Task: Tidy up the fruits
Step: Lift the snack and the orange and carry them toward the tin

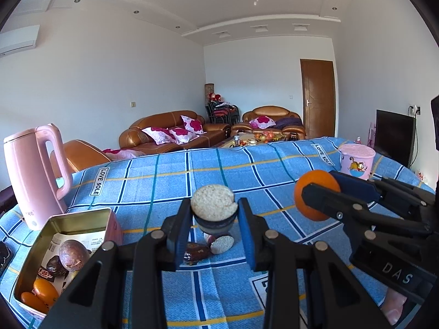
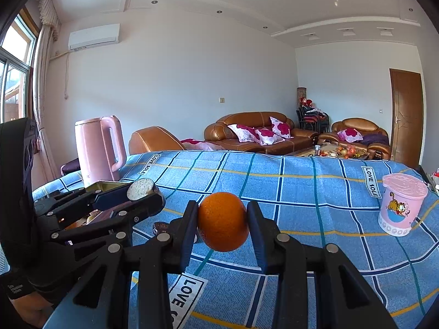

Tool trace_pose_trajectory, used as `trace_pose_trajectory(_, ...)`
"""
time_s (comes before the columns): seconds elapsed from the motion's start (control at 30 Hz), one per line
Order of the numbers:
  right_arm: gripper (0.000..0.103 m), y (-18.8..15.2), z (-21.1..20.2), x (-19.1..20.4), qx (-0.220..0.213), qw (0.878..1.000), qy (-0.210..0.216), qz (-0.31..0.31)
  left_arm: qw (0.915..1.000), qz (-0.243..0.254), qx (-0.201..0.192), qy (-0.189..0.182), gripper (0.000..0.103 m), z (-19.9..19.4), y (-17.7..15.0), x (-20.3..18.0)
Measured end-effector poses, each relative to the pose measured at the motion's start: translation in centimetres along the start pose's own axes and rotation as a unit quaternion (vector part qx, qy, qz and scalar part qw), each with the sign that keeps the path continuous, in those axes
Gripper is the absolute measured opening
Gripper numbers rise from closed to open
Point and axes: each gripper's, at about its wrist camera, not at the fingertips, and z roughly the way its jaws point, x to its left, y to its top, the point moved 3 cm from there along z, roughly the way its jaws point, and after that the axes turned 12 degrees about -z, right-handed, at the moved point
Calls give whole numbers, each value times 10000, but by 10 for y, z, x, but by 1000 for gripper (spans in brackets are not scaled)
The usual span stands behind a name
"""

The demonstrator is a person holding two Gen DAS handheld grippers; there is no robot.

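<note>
My left gripper (image 1: 214,218) is shut on a halved dark fruit with a pale grainy cut face (image 1: 213,205), held above the blue checked cloth; it also shows in the right wrist view (image 2: 141,189). My right gripper (image 2: 222,223) is shut on an orange (image 2: 222,221), held above the cloth; the orange also shows in the left wrist view (image 1: 314,192), to the right of the left gripper. An open metal tin (image 1: 68,223) at lower left holds a brown round fruit (image 1: 73,255) and small orange fruits (image 1: 41,293). Another fruit half (image 1: 222,244) and a dark date-like fruit (image 1: 196,253) lie on the cloth below the left gripper.
A pink kettle (image 1: 33,175) stands at the table's left behind the tin. A pink lidded cup (image 2: 402,205) stands at the right. The blue checked cloth (image 1: 164,181) covers the table. Brown sofas and a door are far behind.
</note>
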Motion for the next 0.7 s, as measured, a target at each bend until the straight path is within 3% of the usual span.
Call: trace_pose_trajectory(0.7,39,3,-1,8,11,10000,20,94,10000,-96,-12,-7,35,-14,-1,14)
